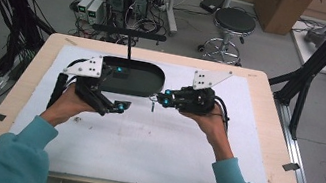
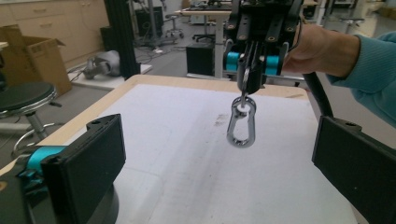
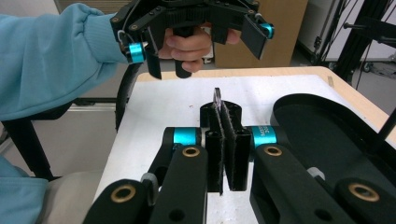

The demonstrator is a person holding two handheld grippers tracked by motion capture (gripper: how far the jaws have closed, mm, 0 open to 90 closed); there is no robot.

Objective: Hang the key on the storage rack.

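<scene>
Jaws first: your right gripper (image 1: pixel 166 98) is clamping a small ring with a silver carabiner (image 1: pixel 152 104) dangling from it; your left gripper (image 1: pixel 117 106) is standing wide open, holding nothing.

High view: you're holding both grippers above the white mat (image 1: pixel 141 143), tips facing each other with a gap between. The carabiner is hanging in that gap, just off the right tips and clear of the mat. The black oval tray (image 1: pixel 151 72) is sitting behind the grippers; whether anything is in it, I cannot tell.

Left gripper view: you're looking between your own two spread pads at the right gripper (image 2: pixel 251 74) opposite. The carabiner (image 2: pixel 241 123) is hanging straight down from its ring, gate looking shut, well clear of your left pads. This is the angle that is giving you the shape and hang of the part.

Right gripper view: the pads are pressing together on a thin dark edge (image 3: pixel 217 100), the ring I'd judge; the carabiner body is hanging below, out of sight. The left gripper (image 3: pixel 201 32) is facing you, open. The tray (image 3: pixel 327 135) is lying just to one side.

Progress, as a judgement: pickup is done and the part is airborne. Whatever is left, a handover to the left or a drop in the tray, isn't started.
</scene>
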